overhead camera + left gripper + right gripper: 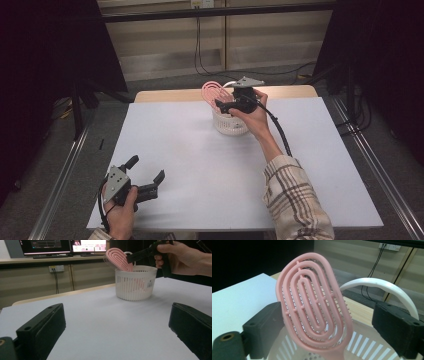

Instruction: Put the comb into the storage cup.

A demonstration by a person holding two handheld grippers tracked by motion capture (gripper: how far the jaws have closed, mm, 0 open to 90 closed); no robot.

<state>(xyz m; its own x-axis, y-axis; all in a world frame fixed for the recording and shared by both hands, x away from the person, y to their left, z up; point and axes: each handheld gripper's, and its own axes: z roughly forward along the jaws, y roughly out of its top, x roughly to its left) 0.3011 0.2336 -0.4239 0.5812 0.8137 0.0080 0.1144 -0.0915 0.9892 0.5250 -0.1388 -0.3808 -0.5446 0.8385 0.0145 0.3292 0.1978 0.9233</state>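
A pink oval hairbrush [216, 92] [118, 258] [312, 307] stands handle-down in a white slotted basket [230, 124] [136, 285] [362, 340] at the far middle of the white table. My right gripper [222, 103] [329, 325] is held over the basket, open, with the brush head between its jaws. One jaw sits close against the brush's edge; the other stands well clear. My left gripper [146, 168] [116, 322] rests low at the front left of the table, open with nothing between its jaws.
The basket's white bail handle [382, 285] arches up behind the brush. The white table sheet [200, 160] spreads between the two grippers. Monitors [62, 245] and a wooden shelf lie beyond the far edge. Dark curtains flank both sides.
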